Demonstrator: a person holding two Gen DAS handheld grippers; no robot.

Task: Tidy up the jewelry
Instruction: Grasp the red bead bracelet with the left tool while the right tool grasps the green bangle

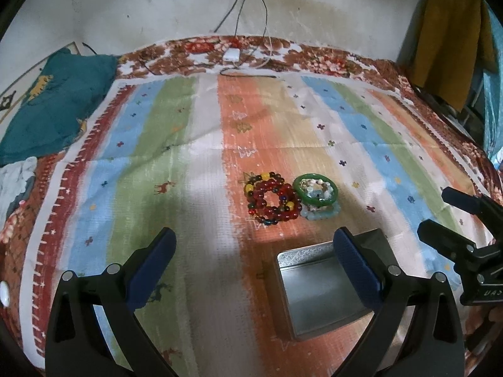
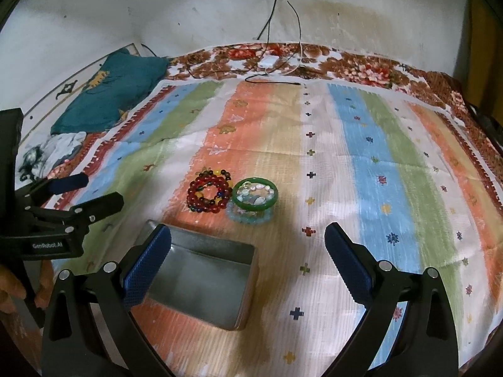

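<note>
Both sets of fingers are spread wide w/ nothing between them: left gripper (image 1: 254,245) above the tin's left side, right gripper (image 2: 248,242) above its right side.

Striped cloth (image 1: 188,157) over the bed is soft and creased, so anything I press on could sink or slide. Metal tin (image 2: 201,286) sits open, nothing in it, nearest me. Risk: bumping its rim w/ a finger on the way past and skidding it, since it looks light.

Beyond the tin, red bead bracelets (image 1: 272,199) lie coiled, several strands overlapping. Pinch one and I'd guess the others drag along or slip out. Just right of them, touching or nearly, green bangle (image 1: 316,190) rests tilted on a pale blue bracelet (image 1: 320,213), small pale pieces inside it. Bangle looks smooth and hard; could squirt from the pads and scatter those bits.
</note>
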